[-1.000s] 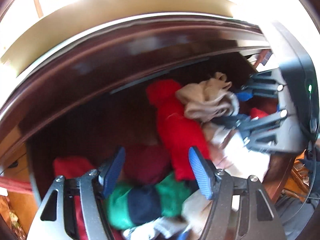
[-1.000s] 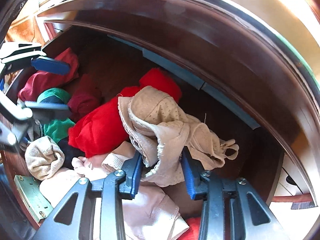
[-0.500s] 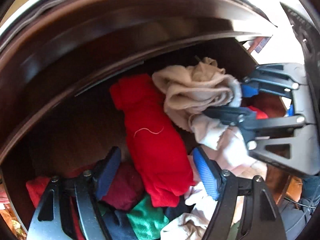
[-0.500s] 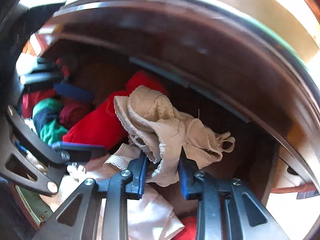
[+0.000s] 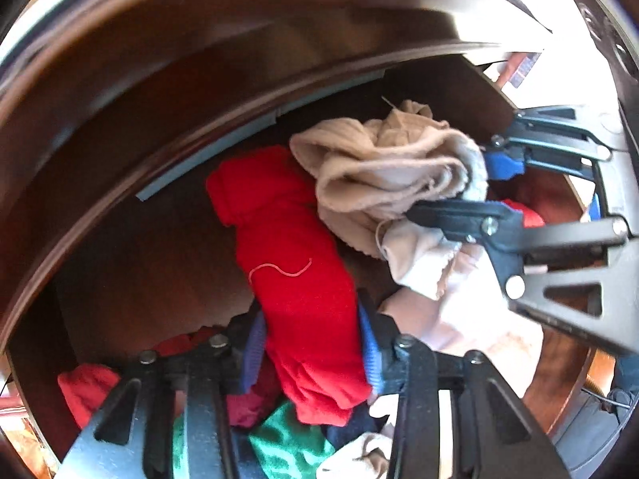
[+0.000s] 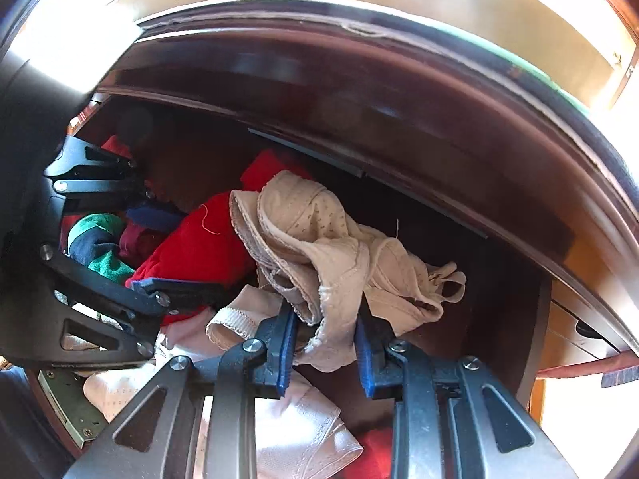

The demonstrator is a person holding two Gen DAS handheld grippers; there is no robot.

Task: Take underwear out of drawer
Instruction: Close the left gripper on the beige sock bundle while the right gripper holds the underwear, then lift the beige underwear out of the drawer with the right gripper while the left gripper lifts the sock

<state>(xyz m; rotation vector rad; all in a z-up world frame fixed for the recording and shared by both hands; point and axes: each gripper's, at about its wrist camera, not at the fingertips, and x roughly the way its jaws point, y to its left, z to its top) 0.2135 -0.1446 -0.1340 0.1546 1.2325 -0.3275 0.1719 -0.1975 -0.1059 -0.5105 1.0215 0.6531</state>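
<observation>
1. Open dark wooden drawer (image 5: 167, 263), seen from above in both wrist views, with a heap of crumpled garments inside.
2. Left gripper (image 5: 309, 353) reaching down into the drawer; jaws just been closing, now narrow, blue pads (image 5: 369, 353) pressed on either side of a red garment (image 5: 291, 263).
3. Red garment lying lengthwise from the back of the drawer toward the front, lower end squeezed between the left jaws, a loose pale thread on its surface.
4. Right gripper (image 6: 325, 345) likewise pointed down; jaws narrow and clamped on beige underwear (image 6: 319, 239), the fabric bunched between the two blue pads (image 6: 285, 349).
5. Beige underwear draped up and over the red garment, dotted weave and lace edge visible, one strap loop hanging off to the right in the right wrist view; in the left wrist view the same bundle (image 5: 383, 167) sitting high beside the right gripper (image 5: 471, 187).
6. Below the beige bundle, pale pink underwear (image 6: 303, 423) spread on the drawer bottom, partly under the right gripper.
7. Near the left gripper: a green and navy item (image 6: 100, 243), a maroon piece (image 6: 137, 239), and more red cloth (image 5: 86, 391) in the drawer's left corner.
8. Metal lock plate (image 6: 70, 403) on the drawer's front edge at lower left of the right wrist view.
9. Both held garments inside the drawer, not lifted clear of it.
</observation>
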